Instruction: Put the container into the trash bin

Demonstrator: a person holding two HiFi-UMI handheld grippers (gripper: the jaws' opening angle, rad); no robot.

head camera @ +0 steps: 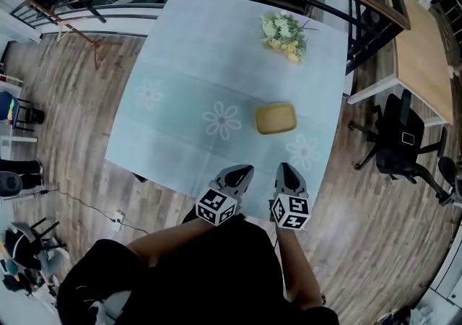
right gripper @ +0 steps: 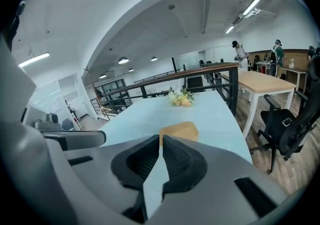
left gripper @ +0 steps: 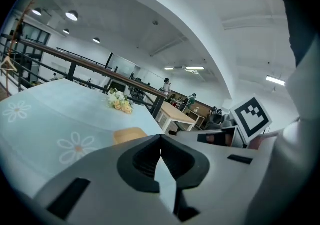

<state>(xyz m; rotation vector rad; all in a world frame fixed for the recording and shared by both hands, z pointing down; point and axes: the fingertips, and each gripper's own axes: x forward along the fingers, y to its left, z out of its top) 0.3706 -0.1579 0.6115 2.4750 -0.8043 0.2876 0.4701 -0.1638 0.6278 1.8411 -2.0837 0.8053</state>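
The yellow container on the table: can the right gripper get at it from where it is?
Probably yes. The right gripper points at the yellow container with only bare tablecloth between; its jaws are shut and must open first.

Container on table, right of centre; flowers behind it nr far edge. Left gripper & right gripper side by side at near edge, apart from container. Desk w/ chair to table's right.

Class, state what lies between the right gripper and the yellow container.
Nothing stands there. In the head view, only bare pale blue tablecloth separates the right gripper from the yellow container. The right gripper view shows the same.
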